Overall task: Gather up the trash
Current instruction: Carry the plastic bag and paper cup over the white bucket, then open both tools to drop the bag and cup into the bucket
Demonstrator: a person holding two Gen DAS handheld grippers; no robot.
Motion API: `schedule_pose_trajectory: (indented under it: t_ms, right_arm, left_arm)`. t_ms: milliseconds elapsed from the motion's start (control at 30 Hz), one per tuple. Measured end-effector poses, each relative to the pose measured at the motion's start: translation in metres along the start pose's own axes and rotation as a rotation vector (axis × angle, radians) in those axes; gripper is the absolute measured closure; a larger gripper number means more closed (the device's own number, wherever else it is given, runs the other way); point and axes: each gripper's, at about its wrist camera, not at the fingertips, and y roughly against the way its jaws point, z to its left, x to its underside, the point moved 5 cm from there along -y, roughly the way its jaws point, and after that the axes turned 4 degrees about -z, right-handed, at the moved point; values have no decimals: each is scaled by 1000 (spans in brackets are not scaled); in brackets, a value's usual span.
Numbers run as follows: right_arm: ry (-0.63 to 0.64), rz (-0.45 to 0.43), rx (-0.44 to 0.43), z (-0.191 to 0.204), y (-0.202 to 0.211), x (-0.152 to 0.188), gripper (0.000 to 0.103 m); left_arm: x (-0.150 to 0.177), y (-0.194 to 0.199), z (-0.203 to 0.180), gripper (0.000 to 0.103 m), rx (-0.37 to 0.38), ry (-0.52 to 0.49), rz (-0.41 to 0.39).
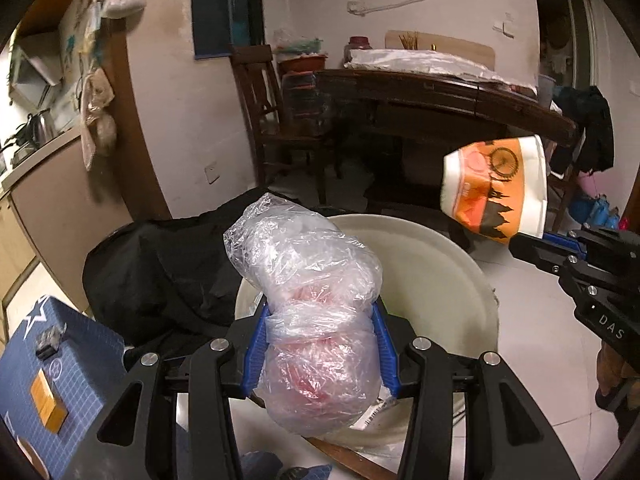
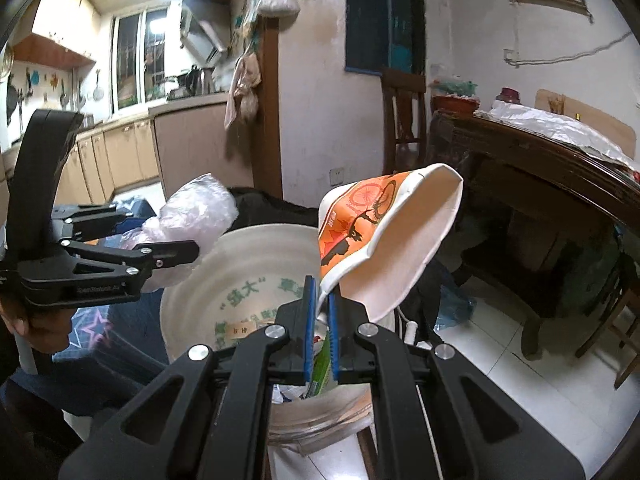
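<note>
Bucket [image 2: 192,312] mouth unobstructed below

Two hand-held grippers in play, the left hand-held gripper [image 1: 320,344] and the right hand-held gripper [image 2: 321,300]. One crumpled clear plastic bag [image 1: 308,280], just the one. One paper cup [image 2: 384,236] with an orange print. One white bucket [image 2: 240,256] below them both. One black bag [image 1: 160,272] beside it. One wooden chair [image 1: 260,92] at the wall, and one dark tabletop [image 1: 440,92] behind.
</note>
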Motion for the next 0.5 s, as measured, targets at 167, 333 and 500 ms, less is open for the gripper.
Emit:
schedule_pose_trajectory:
  t_ms: [167,333,500]
  right_arm:
    - [69,48,-2,8,-19,0,98]
    - [147,87,-20,19,-33,3,98]
    - [171,112,-35,21,-42,0,98]
  left_arm:
    - [2,-17,6,55,1,7,16]
    - [7,-23,8,54,6,2,26]
    - [7,-27,13,54,10,1,28]
